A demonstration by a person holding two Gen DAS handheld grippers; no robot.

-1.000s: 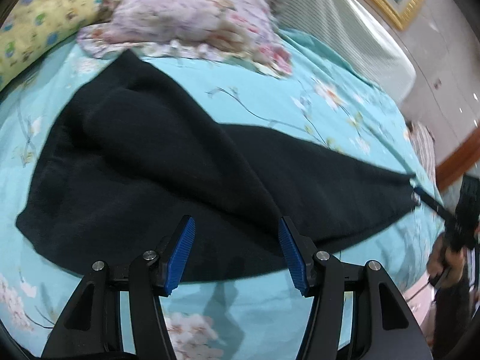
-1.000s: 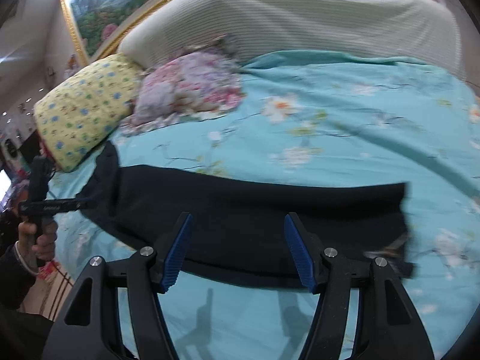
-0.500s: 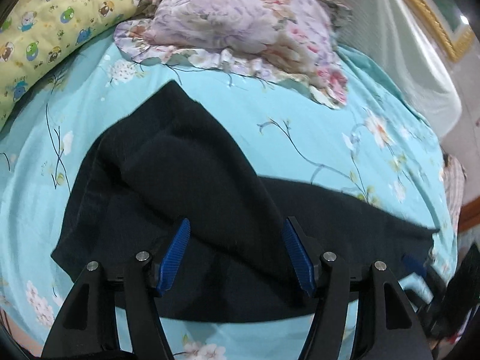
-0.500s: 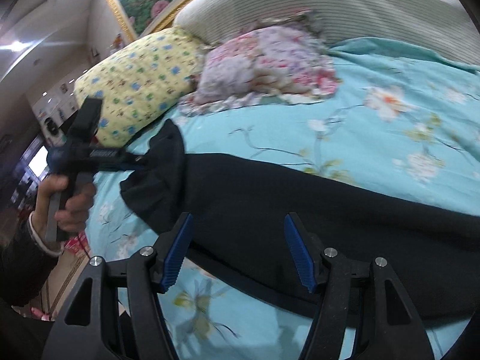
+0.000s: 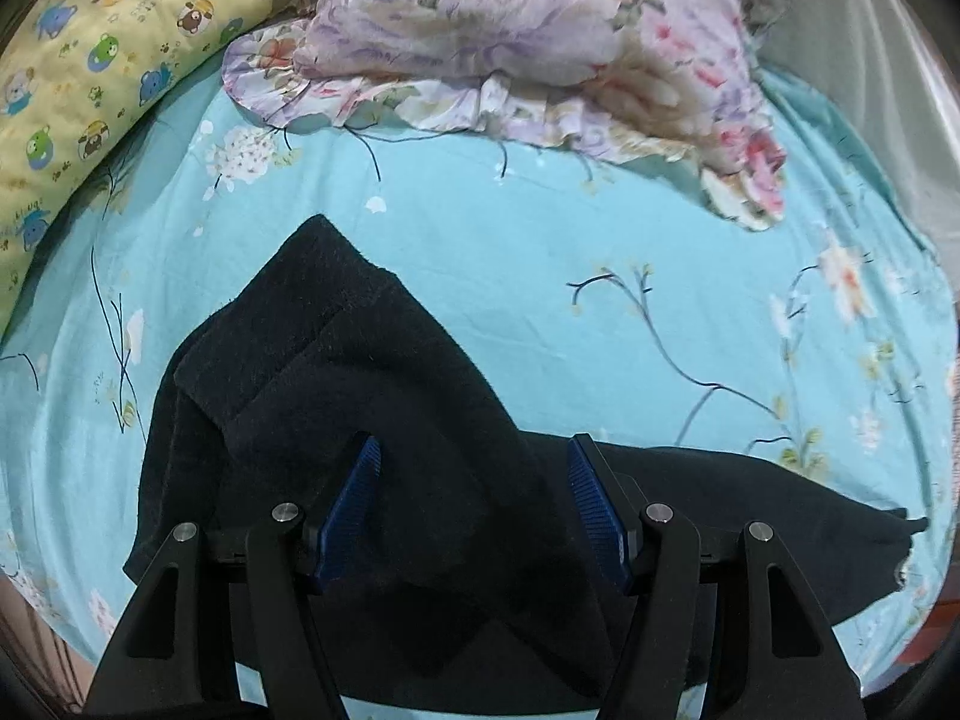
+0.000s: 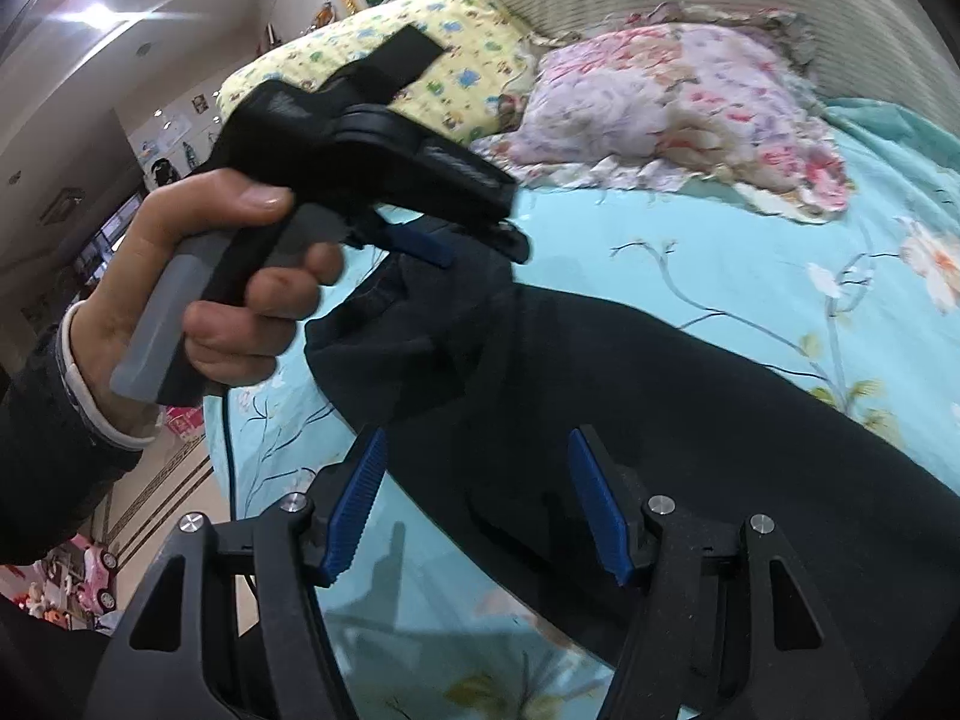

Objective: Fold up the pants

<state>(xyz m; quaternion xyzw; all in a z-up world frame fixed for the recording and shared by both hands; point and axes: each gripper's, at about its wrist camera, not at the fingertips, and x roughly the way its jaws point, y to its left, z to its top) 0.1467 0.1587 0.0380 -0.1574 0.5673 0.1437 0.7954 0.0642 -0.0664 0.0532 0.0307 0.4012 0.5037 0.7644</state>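
**Both grippers free above dark pants, fold at the top end loose**

- Black pants [image 5: 372, 420] lie on the turquoise floral bedsheet [image 5: 540, 252], filling the lower half of the left wrist frame, a leg trailing to lower right.
- Top end, centre left of frame, is doubled over in a thick flap; edges do not line up.
- Left gripper [image 5: 471, 504]: jaws released and have just been opening; fabric shows between the pads but is not pinched.
- Right gripper [image 6: 480, 501]: jaws released, hanging over the leg, lower centre of its frame.
- Person's hand [image 6: 198, 288] grips the left gripper's handle at left of that frame.

Risks, as I judge them:
- Flap may slide or spring open; thick fleece-like cloth resists creasing.
- A grab here may catch one layer only, dragging the fold askew.
- Black on black hides edges, so a pinch can miss the hem.
- Floral pillow [image 5: 540, 42] at upper frame limits the room.
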